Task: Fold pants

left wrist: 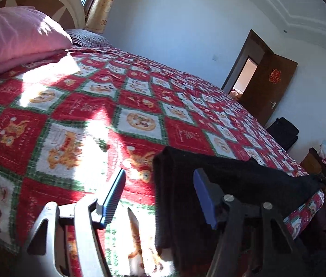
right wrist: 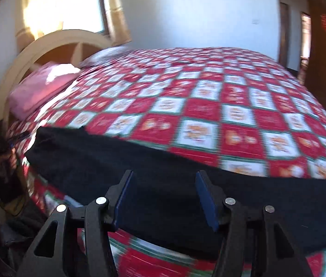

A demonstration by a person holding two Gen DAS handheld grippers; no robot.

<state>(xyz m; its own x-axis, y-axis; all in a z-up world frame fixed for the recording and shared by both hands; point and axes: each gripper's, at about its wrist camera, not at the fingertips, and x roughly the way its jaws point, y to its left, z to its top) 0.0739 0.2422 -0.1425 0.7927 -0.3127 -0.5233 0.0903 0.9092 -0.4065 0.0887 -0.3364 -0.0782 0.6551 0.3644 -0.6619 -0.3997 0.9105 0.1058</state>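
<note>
Black pants (right wrist: 163, 180) lie flat along the near edge of the bed (right wrist: 232, 106), on the red-and-white checkered quilt (left wrist: 93, 106). Left gripper (left wrist: 160, 196) jaws spread wide, nothing held; its right finger (left wrist: 205, 198) sits over the folded end of the pants, left finger over bare quilt. Right gripper (right wrist: 165, 198) also wide, empty, hovering over the middle of the pants; contact with fabric can't be judged, view is blurred. Pink pillow (left wrist: 17, 34) at the bed's headboard (right wrist: 54, 46) end, well apart from the pants.
</note>
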